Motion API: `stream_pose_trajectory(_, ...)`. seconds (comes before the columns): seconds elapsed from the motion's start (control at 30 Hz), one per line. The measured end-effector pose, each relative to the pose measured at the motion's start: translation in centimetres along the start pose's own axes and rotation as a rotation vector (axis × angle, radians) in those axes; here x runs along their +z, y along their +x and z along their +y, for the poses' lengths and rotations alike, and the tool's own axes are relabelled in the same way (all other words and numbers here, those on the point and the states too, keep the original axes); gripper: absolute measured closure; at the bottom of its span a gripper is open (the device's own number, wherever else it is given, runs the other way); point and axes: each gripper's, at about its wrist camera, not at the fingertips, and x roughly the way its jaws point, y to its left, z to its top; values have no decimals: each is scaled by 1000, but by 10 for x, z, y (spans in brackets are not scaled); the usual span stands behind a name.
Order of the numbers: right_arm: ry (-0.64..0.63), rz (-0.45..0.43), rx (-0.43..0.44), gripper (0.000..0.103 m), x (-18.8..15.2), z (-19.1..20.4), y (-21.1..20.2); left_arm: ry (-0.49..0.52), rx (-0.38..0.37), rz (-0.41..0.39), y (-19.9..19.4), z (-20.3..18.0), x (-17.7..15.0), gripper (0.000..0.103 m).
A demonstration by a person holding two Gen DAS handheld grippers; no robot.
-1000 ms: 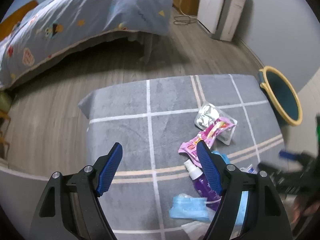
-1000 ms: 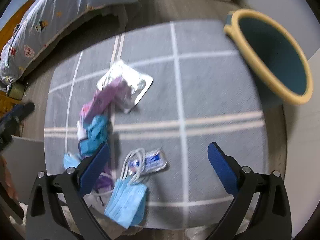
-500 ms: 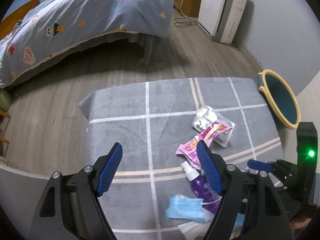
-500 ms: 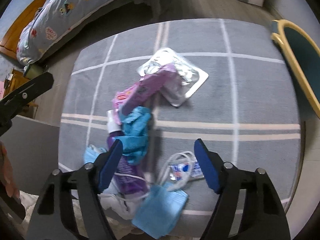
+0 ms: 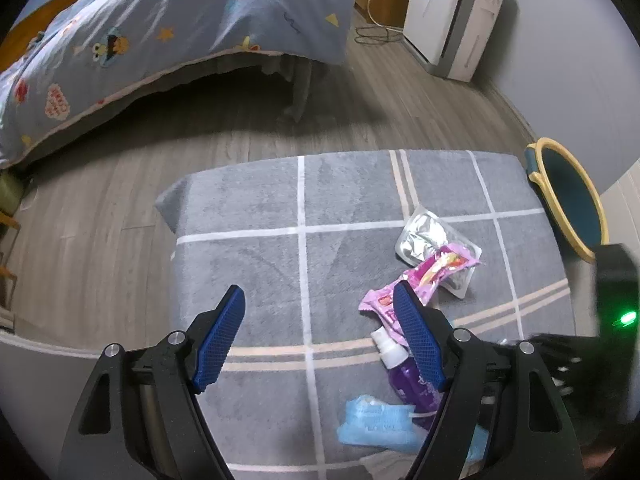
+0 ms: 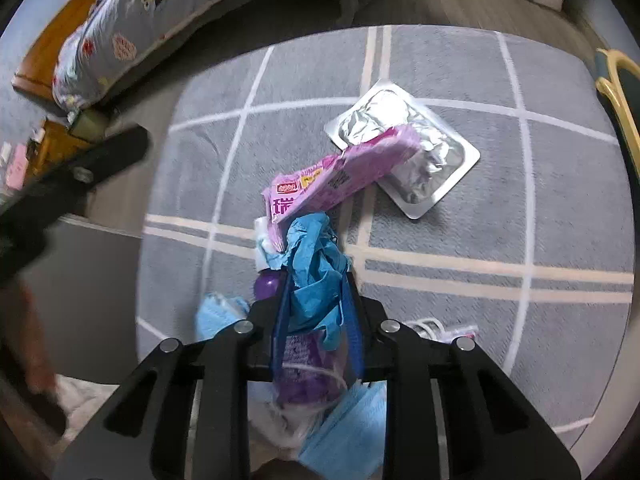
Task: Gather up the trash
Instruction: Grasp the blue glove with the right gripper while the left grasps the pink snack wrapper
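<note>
From the left wrist camera, the left gripper (image 5: 320, 322) hangs above the grey rug (image 5: 248, 216), its blue fingers wide apart and holding nothing. Trash lies to its right: a silver pouch (image 5: 424, 236), a pink wrapper (image 5: 432, 270) across it, a purple bottle (image 5: 406, 376) and a blue mask (image 5: 376, 426). A yellow-rimmed bin (image 5: 568, 204) stands at the rug's far right edge.

From the right wrist camera, the right gripper (image 6: 316, 284) has its fingers pinched together on a crumpled blue glove (image 6: 314, 268), which lies over the purple bottle (image 6: 268, 284) just below the pink wrapper (image 6: 340, 176). The silver pouch (image 6: 424, 156) lies beyond.
</note>
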Motion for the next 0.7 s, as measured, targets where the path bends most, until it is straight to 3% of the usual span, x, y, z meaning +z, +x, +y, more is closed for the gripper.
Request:
stream_pose_trajectory(0.1, -40, 4, -53, 78, 7, -8, -23, -3, -9, 14, 7, -4, 4, 26)
stream_pose_trajectory(0.3, -92, -89, -187, 78, 24, -48, -80, 69, -33, 38, 27, -33, 11, 26)
stream_pose_trajectory(0.4, -18, -120, -172, 78, 24, -78, -86, 124, -55, 87, 47, -53, 7, 27)
stream_pose_trajectory(0.47, 40, -101, -144, 78, 26, -98, -85, 162, -58, 118, 59, -63, 4, 34)
stream_pose_trajectory(0.57, 4, -147, -170, 78, 31, -102, -95, 220, -42, 160, 75, -80, -1, 42)
stream_pose_trajectory(0.67, 35, -143, -153, 78, 33, -111, -94, 259, -21, 205, 90, -91, -6, 59)
stream_pose_trajectory(0.7, 41, -140, -151, 78, 34, -113, -94, 266, -15, 223, 95, -93, -8, 70)
